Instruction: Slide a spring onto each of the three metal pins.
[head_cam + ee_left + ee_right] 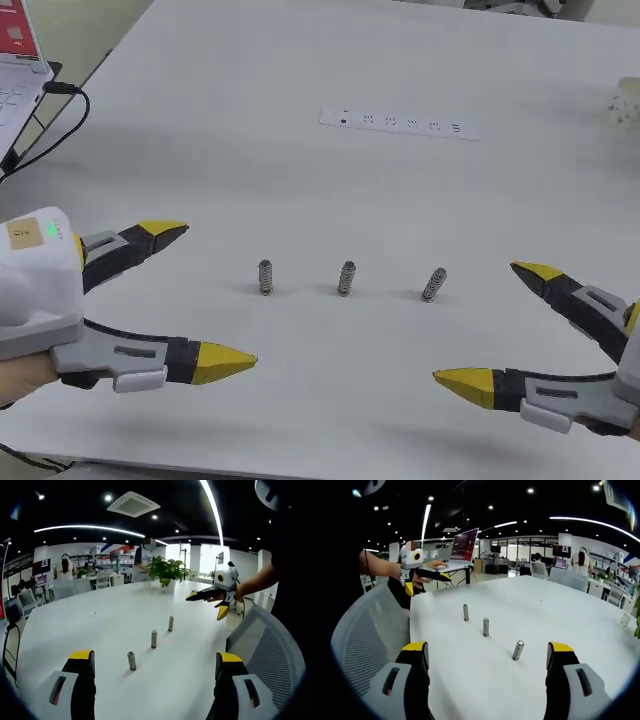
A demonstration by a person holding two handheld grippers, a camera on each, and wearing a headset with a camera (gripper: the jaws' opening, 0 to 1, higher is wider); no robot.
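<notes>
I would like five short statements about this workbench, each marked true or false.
1. The left gripper and the right gripper are both open and empty. True.
2. Three small grey spring-covered metal pins stand in a row on the white table. True.
3. The long white power strip lies between the grippers and the pins. False: it lies beyond the pins.
4. The right gripper touches the rightmost pin. False: they are apart.
5. The rightmost pin leans. True.
</notes>
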